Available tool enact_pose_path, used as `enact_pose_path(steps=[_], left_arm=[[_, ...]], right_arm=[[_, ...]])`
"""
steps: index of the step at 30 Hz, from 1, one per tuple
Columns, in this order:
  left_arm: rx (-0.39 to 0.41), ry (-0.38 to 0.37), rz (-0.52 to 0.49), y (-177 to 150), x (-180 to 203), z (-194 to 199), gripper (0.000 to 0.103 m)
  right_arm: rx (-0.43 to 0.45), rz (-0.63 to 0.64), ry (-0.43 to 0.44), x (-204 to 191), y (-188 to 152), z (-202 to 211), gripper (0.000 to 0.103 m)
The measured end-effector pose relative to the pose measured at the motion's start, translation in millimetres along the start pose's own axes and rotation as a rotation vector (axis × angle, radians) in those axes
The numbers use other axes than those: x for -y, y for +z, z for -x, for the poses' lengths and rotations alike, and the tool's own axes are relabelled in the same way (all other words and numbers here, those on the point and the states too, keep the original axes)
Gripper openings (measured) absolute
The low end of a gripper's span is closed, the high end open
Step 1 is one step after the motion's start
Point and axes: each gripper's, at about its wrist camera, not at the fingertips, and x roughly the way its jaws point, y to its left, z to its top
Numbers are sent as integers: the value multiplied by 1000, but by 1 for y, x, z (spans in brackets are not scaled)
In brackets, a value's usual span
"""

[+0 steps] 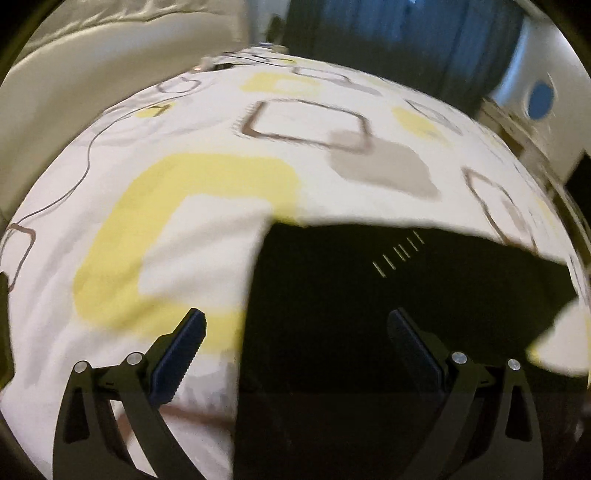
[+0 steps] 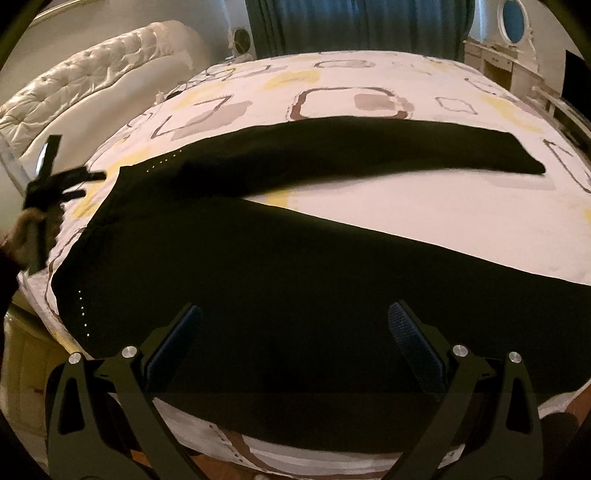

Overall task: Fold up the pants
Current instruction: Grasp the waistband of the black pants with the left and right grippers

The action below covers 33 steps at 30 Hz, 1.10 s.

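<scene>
- Where the room opens behind everything, blue-green curtains (image 2: 362, 26) hang at the far wall, with a pale dresser (image 2: 495, 61) and its round mirror (image 2: 514, 16) to their right.
- One bed (image 2: 424, 218) fills both views, covered in a white sheet printed with yellow, grey and brown rounded squares; its cream tufted headboard (image 2: 92, 74) curves along the left side.
- One pair of black pants (image 2: 295, 277) lies spread flat on the sheet, waist toward the left edge of the bed, the two legs splayed apart toward the right with a wedge of bare sheet between them.
- Two grippers are present. The right gripper (image 2: 295, 343) hangs over the nearer leg, jaws wide apart and holding nothing.
- The left gripper (image 1: 295, 343) sits at the waist end, jaws also spread wide and empty, one finger over sheet and the other over black cloth.
- Only the right wrist view shows both legs in full, plus the left gripper seen from outside with a hand (image 2: 27, 236) on it at the bed's left edge.
- Only the left wrist view, which is blurred, shows a short row of pale stitches (image 1: 399, 253) up close and a thin dark cable (image 1: 86, 162) trailing over the sheet.
</scene>
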Motion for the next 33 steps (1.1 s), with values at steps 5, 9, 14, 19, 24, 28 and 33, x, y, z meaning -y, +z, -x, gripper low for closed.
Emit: enact_pose_path(steps=[5,9,14,19,24,28,33], left_arm=[[-20,50,-23,33,-21,-46,98],[-5,-1,-76,43,-22,-63,98],[-40,-166,-69,42,-33,-73,98],[-66,-148,-112,33,-30,-80,98],[-56,-109,-160,44,-14,-75,98],[-25,-135,-174,45,-9,-74,94],[-59,-113,-169,46,-18,-84,43]], right_arm=[[-63,-47,16,9,1,-23,101],[-96,-90,24,18,0,-36,101],[-95,-101,25,20,-1,-42,101],[-88,-101,32,21,1,-44,101],[-87,-94,33,21,0,-44,101],[-90,-96,40,22,1,-42,101],[-91,-112,49,23,2,-42,101]])
